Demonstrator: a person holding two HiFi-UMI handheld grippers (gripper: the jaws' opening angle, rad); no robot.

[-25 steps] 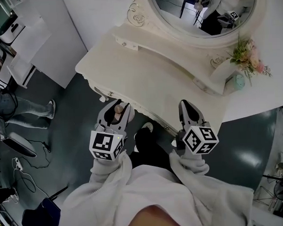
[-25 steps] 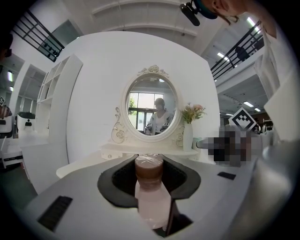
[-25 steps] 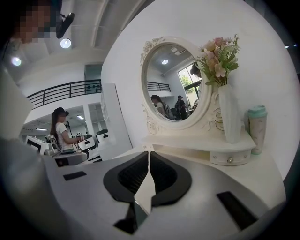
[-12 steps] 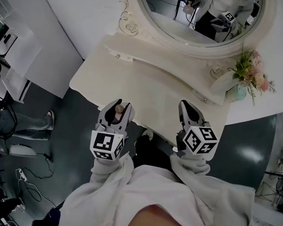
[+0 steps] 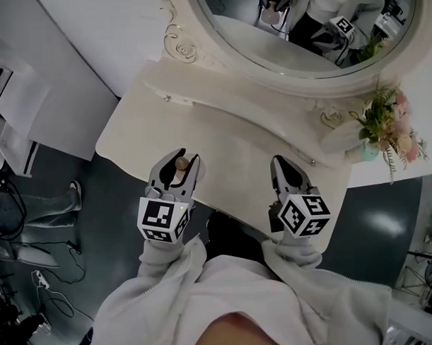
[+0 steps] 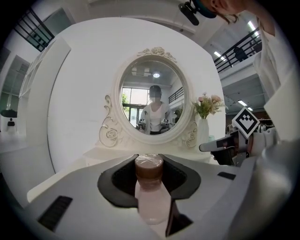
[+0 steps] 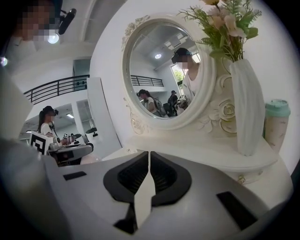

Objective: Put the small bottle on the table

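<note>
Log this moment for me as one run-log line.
left gripper: shut on small bottle | right gripper: shut, empty | small bottle: not yet set on table

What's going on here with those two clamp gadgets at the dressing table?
A person stands at a cream dressing table with an oval mirror, holding a two-jaw gripper in each hand. The left gripper is clamped on a small pale pink bottle with a brown cap, held upright at the table's front edge and not yet set down. The right gripper is shut and empty.
</note>
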